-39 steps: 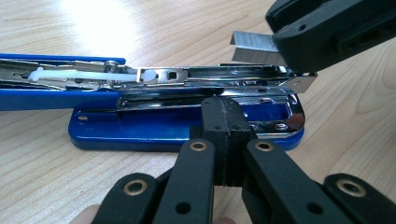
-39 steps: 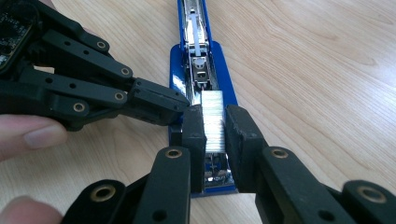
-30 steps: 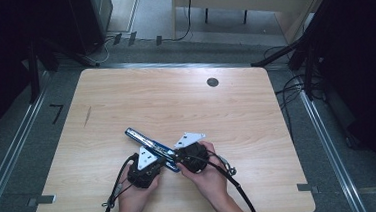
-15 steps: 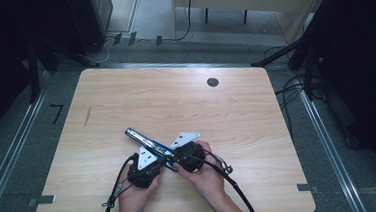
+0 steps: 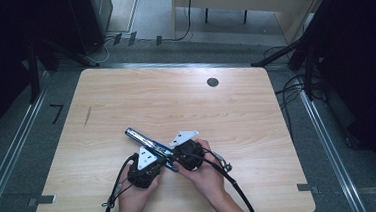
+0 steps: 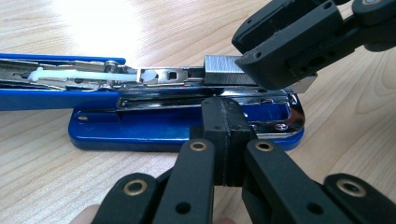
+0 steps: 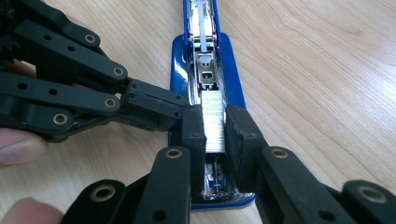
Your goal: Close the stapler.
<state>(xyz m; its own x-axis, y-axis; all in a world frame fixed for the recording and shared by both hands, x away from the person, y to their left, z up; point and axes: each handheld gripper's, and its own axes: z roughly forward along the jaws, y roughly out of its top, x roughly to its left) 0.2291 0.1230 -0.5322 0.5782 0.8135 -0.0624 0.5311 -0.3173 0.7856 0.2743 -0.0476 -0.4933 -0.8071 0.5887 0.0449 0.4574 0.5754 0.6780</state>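
A blue stapler (image 5: 142, 138) lies opened flat on the wooden table, its metal magazine (image 7: 206, 70) facing up. My right gripper (image 7: 215, 127) is shut on a silver strip of staples (image 7: 213, 119) and holds it over the near end of the magazine. The strip (image 6: 222, 74) also shows in the left gripper view, under the right gripper's finger (image 6: 280, 51). My left gripper (image 6: 227, 122) is shut with nothing between its jaws; its tips rest against the stapler's side (image 6: 154, 127). In the high view both grippers (image 5: 165, 160) (image 5: 173, 158) meet at the stapler's near end.
The table (image 5: 126, 105) is bare wood with a round cable hole (image 5: 213, 82) at the far right. Cables trail from both grippers toward the near edge. Hands hold the grippers at the bottom of the high view.
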